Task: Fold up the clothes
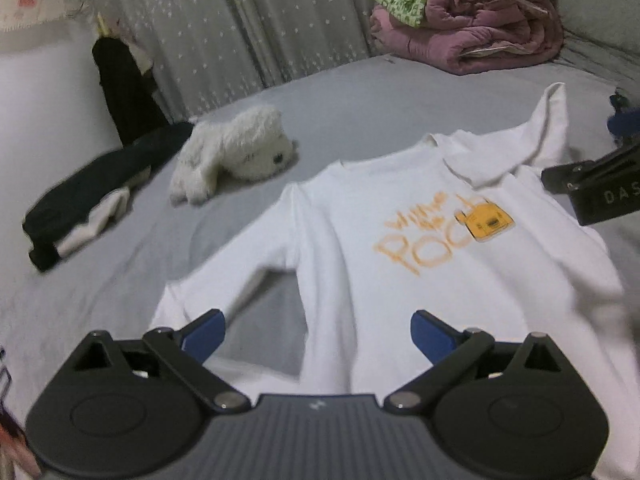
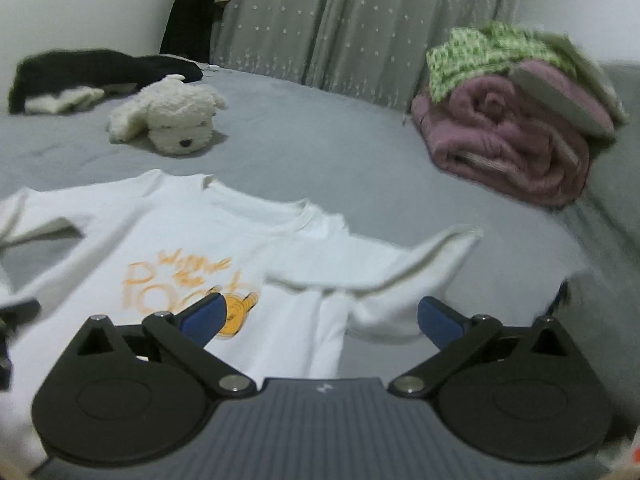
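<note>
A white long-sleeved shirt (image 1: 400, 264) with orange lettering lies front up on the grey bed (image 1: 352, 92). It also shows in the right wrist view (image 2: 192, 248). My left gripper (image 1: 318, 334) is open and empty, above the shirt's left sleeve and side. My right gripper (image 2: 322, 320) is open and empty, above the shirt's right side, where the right sleeve (image 2: 420, 264) spreads outward. The right gripper's body shows at the right edge of the left wrist view (image 1: 600, 188).
A white plush dog (image 1: 236, 152) lies beyond the shirt, with dark clothes (image 1: 88, 196) to its left. A folded pink blanket (image 2: 512, 148) with green cloth on top sits at the far right. A grey starred curtain (image 2: 360, 20) hangs behind the bed.
</note>
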`<state>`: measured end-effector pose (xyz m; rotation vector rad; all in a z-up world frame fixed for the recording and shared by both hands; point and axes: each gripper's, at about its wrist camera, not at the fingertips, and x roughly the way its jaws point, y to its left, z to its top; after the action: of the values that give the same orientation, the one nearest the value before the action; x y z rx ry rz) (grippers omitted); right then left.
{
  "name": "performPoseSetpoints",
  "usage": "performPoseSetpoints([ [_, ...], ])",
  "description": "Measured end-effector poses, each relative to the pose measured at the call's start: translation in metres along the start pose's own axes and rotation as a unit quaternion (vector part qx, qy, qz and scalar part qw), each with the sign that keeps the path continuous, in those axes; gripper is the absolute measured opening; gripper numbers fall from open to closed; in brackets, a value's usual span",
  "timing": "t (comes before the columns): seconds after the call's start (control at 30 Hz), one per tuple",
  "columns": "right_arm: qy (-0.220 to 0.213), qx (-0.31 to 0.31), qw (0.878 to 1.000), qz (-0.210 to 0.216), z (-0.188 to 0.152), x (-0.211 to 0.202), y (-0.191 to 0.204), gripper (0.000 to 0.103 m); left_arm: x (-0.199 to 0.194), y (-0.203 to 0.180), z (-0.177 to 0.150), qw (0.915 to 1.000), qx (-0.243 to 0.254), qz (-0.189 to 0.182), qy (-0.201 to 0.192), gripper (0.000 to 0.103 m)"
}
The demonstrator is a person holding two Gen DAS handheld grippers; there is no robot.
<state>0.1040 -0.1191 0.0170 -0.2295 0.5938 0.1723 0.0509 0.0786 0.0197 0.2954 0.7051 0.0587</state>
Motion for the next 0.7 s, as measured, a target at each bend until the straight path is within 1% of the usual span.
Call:
performPoseSetpoints([
  [0.13, 0.026, 0.034, 0.999, 0.027, -0.023, -0.016, 0.008, 0.103, -0.011, 0.009, -0.028, 0.9988, -0.045, -0.017, 0.015, 0.1],
  [0.3, 0.055, 0.037, 0.997, 0.036, -0.056, -0.023, 0.022, 0.103, -0.017, 0.01, -0.062, 0.9959, -0.076, -0.047, 0.014, 0.1],
  [0.37, 0.062, 0.044, 0.996, 0.039, -0.069, -0.025, 0.026, 0.103, -0.017, 0.008, -0.072, 0.9957, -0.078, -0.048, 0.011, 0.1],
  [0.43, 0.063, 0.07, 0.995, 0.045, -0.083, -0.028, 0.026, 0.103, -0.015, 0.008, -0.084, 0.9951, -0.087, -0.046, 0.01, 0.101],
  [0.53, 0.081, 0.125, 0.986, 0.07, -0.096, -0.029, 0.02, 0.103, -0.009, 0.01, -0.096, 0.9906, -0.122, -0.049, 0.035, 0.101],
  [0.6, 0.085, 0.151, 0.981, 0.083, -0.099, -0.031, 0.015, 0.103, -0.01, 0.016, -0.094, 0.9871, -0.145, -0.059, 0.037, 0.101],
  [0.7, 0.087, 0.152, 0.98, 0.095, -0.103, -0.039, 0.011, 0.103, -0.012, 0.025, -0.091, 0.9808, -0.177, -0.072, 0.041, 0.101],
])
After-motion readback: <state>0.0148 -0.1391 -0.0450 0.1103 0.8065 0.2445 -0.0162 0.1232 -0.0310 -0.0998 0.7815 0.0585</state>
